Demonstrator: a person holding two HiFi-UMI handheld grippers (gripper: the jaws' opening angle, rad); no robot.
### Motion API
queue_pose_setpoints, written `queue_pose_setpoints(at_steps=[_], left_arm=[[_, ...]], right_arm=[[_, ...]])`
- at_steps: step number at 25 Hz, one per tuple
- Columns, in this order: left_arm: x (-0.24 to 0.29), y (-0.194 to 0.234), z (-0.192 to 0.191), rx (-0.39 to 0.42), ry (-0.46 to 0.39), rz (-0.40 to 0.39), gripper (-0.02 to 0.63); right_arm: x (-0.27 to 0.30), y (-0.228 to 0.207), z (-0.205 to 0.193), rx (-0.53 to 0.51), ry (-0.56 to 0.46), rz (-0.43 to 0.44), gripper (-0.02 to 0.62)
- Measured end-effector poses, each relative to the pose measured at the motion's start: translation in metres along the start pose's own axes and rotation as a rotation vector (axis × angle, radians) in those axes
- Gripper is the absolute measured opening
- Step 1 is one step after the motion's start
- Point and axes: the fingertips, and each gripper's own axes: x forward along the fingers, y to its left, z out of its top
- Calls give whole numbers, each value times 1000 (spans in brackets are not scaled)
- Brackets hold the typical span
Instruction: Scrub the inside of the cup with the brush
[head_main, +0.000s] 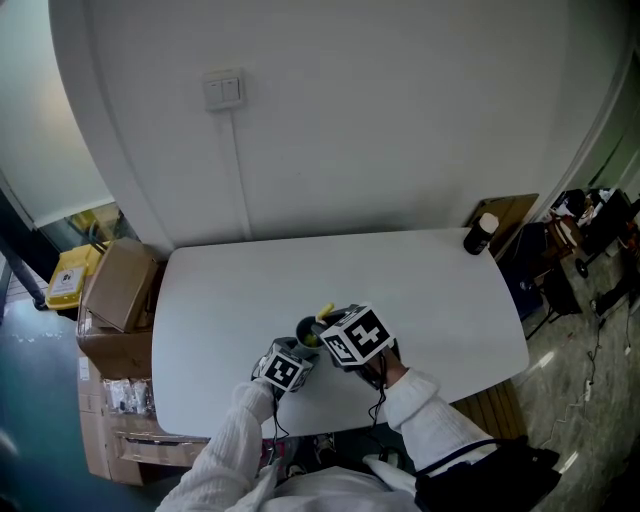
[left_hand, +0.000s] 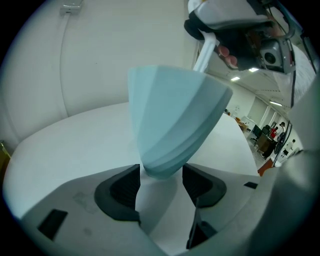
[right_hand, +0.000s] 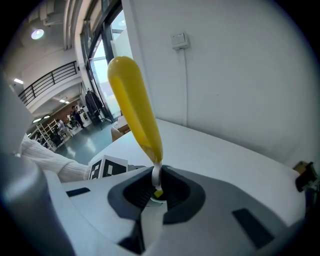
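A person is working at a white table (head_main: 430, 290), holding a gripper in each hand near its front edge. The left gripper (left_hand: 160, 182) is gripping the cup (left_hand: 170, 120) by its narrow base. Its jaws are standing wide and pressing on both sides, and the cup is tilting over the table. I cannot tell whether the cup is touching the surface. The right gripper (right_hand: 157, 189) is pinching the brush (right_hand: 135, 105), with jaws nearly together on the thin white neck below the yellow handle. That neck is reaching down and disappearing behind the cup's rim.

The cup is probably light, rigid and smooth, so it may slip or twist under scrubbing. Gripping it low on the base is leaving the mouth clear. The brush is looking light too, and its slim neck may flex. Holding it close to the neck is likely giving firmer control.

The cup is showing pale blue-green, widening from a small foot to a broad rim, with faceted sides and faint stepped bands near the bottom.
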Motion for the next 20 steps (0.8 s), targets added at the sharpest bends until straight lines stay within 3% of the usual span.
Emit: queue_pose_setpoints(at_steps=[20], left_arm=[[-22, -5, -2, -27, -8, 49, 247]], right_arm=[[-36, 0, 17, 29, -122, -68, 87]])
